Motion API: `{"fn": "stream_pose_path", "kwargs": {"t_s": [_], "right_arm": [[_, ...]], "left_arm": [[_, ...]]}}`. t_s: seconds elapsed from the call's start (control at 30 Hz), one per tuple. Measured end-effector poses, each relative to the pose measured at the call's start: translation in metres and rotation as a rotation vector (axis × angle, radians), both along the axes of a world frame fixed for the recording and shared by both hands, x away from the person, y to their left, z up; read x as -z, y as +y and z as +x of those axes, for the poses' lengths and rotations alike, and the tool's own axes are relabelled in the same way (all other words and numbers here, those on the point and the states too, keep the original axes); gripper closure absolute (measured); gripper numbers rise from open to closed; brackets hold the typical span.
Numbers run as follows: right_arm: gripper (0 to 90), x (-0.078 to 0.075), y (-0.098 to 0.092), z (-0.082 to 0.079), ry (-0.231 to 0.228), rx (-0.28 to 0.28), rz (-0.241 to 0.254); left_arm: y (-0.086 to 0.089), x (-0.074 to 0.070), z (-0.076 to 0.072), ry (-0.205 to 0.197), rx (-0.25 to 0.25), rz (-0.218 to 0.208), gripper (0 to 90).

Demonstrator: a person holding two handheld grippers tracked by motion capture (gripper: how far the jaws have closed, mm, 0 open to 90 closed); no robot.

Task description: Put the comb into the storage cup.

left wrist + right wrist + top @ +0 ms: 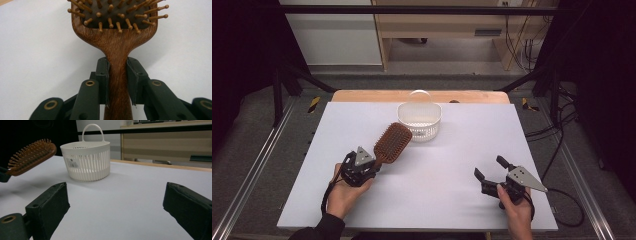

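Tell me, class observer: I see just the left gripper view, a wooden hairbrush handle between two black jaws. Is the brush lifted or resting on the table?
Observer: Lifted. In the right gripper view the hairbrush hangs above the white table, bristles up.
Operator: What lies ahead of it?
Observer: A white slotted basket with an upright loop handle stands just beyond the brush head.
Operator: Where is the other hand-held gripper?
Observer: The right hand-held gripper sits at the table's near right, jaws wide apart with nothing between them.
Operator: And my grip?
Observer: The left hand-held gripper holds the handle end; the head points toward the basket.
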State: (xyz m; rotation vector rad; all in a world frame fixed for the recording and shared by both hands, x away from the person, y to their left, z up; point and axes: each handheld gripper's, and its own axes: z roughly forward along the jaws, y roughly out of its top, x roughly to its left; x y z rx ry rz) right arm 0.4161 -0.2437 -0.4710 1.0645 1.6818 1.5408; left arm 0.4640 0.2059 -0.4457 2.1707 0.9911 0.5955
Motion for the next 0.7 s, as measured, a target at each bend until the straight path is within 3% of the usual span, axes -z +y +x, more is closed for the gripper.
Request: {"fn": "stream_pose_path", "kwargs": {"t_s": [0.1, 0.2, 0.37, 0.57, 0.7], "right_arm": [[6.2, -0.002, 0.004, -0.001, -0.002, -0.019, 0.019], [5.8, -0.004, 0.010, 0.001, -0.002, -0.043, 0.026], [5.5, -0.013, 0.032, 0.006, 0.013, -0.108, 0.062], [4.8, -0.027, 0.068, 0.016, 0.027, -0.169, 0.109], [5.4, -0.039, 0.088, 0.026, 0.044, -0.217, 0.125]], "left_arm": [[0.001, 0.000, -0.001, -0.024, -0.014, -0.032, 72.4], [0.002, -0.002, -0.002, -0.068, -0.020, -0.038, 72.5], [0.009, -0.002, -0.004, -0.122, -0.024, -0.105, 72.5], [0.011, 0.007, -0.011, -0.134, -0.003, -0.159, 72.5], [0.006, 0.008, -0.012, -0.125, 0.007, -0.158, 72.5]]}}
